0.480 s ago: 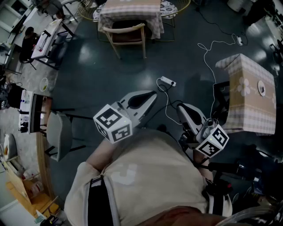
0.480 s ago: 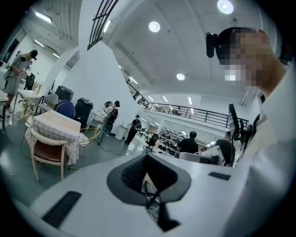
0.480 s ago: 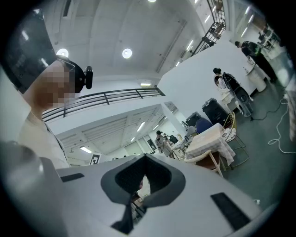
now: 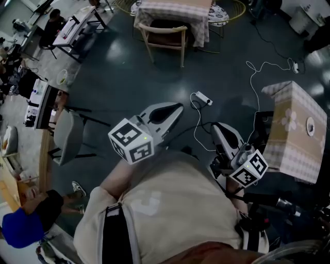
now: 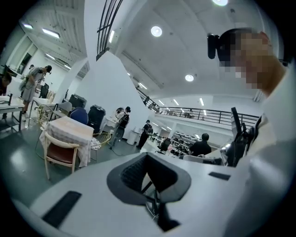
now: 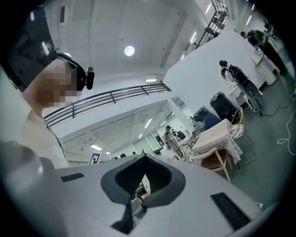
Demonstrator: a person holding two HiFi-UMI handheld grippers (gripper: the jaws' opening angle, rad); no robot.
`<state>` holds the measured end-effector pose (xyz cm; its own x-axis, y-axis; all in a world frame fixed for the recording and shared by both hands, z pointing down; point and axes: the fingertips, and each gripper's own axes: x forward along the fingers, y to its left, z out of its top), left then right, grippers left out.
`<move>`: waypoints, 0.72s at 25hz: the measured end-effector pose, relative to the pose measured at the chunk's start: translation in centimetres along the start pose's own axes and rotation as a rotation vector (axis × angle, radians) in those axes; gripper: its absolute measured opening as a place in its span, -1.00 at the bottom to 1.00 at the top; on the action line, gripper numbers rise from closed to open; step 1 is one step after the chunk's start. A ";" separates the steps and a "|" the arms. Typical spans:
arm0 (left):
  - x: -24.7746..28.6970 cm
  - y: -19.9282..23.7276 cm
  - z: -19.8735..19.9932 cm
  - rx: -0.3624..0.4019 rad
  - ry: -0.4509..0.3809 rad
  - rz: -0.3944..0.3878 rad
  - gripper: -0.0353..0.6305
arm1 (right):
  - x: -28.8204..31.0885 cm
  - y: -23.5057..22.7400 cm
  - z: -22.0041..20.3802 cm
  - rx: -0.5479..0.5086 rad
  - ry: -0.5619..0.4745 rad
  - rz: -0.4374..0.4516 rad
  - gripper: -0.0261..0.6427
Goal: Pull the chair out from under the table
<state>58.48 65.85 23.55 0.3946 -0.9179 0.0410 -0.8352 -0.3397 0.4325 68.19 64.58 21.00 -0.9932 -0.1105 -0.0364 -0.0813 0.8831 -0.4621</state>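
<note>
Across dark floor [image 4: 154, 93], pale wooden chair [image 4: 164, 30], brown seat, under checked table [image 4: 175, 13].

"What's the floor [image 4: 118, 72] like?"
"Dark, glossy. A white power strip [image 4: 202, 97] lies near the middle. A grey chair [image 4: 63, 138] stands at 9 o'clock, beside a cluttered desk [image 4: 41, 105]."
"And higher up?"
"White walls [image 5: 104, 88], round ceiling lights [image 5: 156, 31] at 12 o'clock, and a railed balcony [image 5: 203, 112] towards 3 o'clock."

Wooden chair [image 4: 164, 31], cloth-draped table [image 4: 175, 11], glossy floor [image 4: 129, 77].
</note>
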 end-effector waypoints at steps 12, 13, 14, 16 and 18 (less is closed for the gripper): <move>-4.9 2.8 -0.3 0.078 -0.004 0.170 -0.88 | 5.3 2.0 -2.0 -0.185 0.148 0.167 -0.89; -5.5 3.4 -0.1 0.106 -0.002 0.182 -0.88 | 6.4 2.6 -2.1 -0.247 0.162 0.182 -0.89; -6.3 4.2 0.1 0.128 -0.002 0.193 -0.88 | 7.5 3.4 -2.1 -0.300 0.166 0.201 -0.89; -8.1 5.9 0.8 0.141 -0.016 0.200 -0.88 | 10.0 5.2 -2.6 -0.369 0.153 0.238 -0.89; -9.7 7.7 1.6 0.126 -0.045 0.182 -0.88 | 12.9 6.3 -3.4 -0.409 0.141 0.261 -0.89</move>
<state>47.65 71.78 24.98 0.2175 -0.9738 0.0666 -0.9334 -0.1876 0.3060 54.61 70.24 20.61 -0.9841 0.1754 0.0288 0.1732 0.9826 -0.0677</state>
